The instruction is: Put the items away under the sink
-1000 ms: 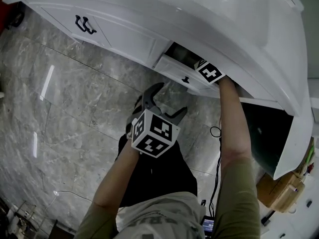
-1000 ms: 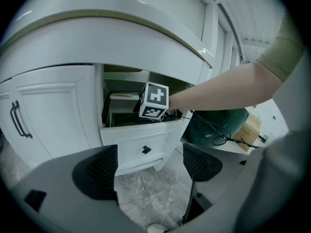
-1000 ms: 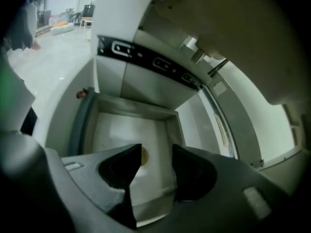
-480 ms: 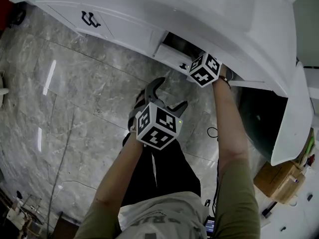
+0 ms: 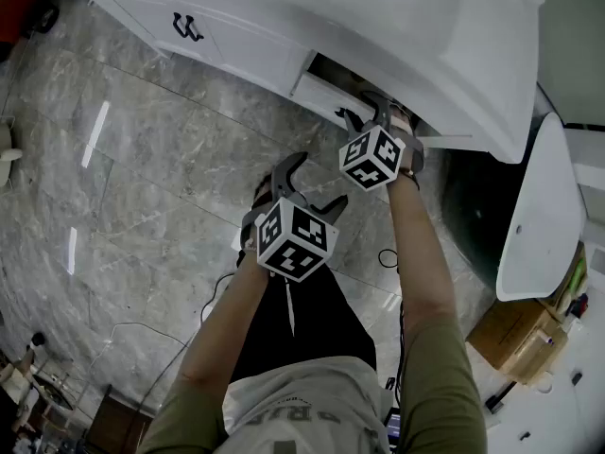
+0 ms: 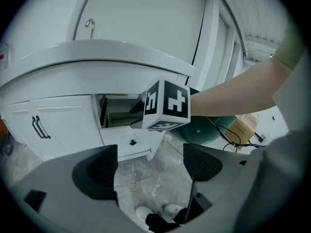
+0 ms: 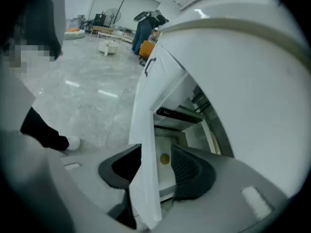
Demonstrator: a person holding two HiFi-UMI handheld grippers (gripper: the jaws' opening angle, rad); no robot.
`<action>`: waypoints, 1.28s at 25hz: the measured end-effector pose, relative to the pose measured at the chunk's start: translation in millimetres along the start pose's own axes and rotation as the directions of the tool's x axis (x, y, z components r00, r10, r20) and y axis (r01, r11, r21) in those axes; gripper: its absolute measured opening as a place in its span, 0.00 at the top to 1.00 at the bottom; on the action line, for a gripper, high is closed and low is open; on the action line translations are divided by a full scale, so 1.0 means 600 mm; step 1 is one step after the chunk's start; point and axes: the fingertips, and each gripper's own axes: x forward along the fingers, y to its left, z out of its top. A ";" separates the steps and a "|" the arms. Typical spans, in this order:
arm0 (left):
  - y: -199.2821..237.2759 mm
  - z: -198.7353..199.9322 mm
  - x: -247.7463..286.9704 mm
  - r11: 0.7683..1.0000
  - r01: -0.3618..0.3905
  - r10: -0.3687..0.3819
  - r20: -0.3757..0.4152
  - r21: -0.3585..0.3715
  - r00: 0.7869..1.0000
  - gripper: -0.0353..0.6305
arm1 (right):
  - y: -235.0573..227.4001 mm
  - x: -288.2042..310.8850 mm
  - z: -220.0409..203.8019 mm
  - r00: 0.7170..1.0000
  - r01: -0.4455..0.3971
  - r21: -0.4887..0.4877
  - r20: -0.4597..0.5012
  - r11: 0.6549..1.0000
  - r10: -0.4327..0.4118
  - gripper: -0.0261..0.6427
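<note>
The white sink cabinet fills the top of the head view. My right gripper is at its front, jaws set on either side of the edge of a white cabinet door and closed in on it. Past the door, the right gripper view looks into the cabinet, where a shelf holds a small yellow spot. My left gripper hangs open and empty over the marble floor, short of the cabinet. Ahead of its jaws in the left gripper view, a dark opening sits above a white panel with a black knob.
A second large white door stands open at the right, with a dark green object behind it. A cardboard box and cables lie on the floor. Black handles mark the closed doors at left. The person's shoes are below.
My right gripper has drawn back from the cabinet toward the person, and the thin door has swung out with it. The left gripper stays roughly where it was.
</note>
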 end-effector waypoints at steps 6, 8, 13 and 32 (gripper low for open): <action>-0.020 -0.002 -0.090 0.999 -0.028 0.027 -0.054 -0.018 0.998 0.34 | 0.048 -0.139 0.028 0.999 -0.010 0.036 0.039 0.999 0.009 0.68; -0.034 -0.002 -0.121 0.999 -0.033 0.032 -0.072 -0.011 0.997 0.34 | 0.066 -0.190 0.032 0.999 -0.020 0.023 0.042 1.000 0.019 0.68; -0.061 0.025 -0.186 0.998 -0.062 0.061 -0.065 -0.018 0.996 0.34 | 0.077 -0.327 0.058 0.995 0.014 -0.018 0.094 1.000 -0.012 0.68; -0.138 0.350 -0.455 0.966 -0.229 0.259 0.490 -0.121 0.832 0.34 | -0.173 -0.803 0.147 0.701 0.188 0.703 0.393 0.686 -0.595 0.68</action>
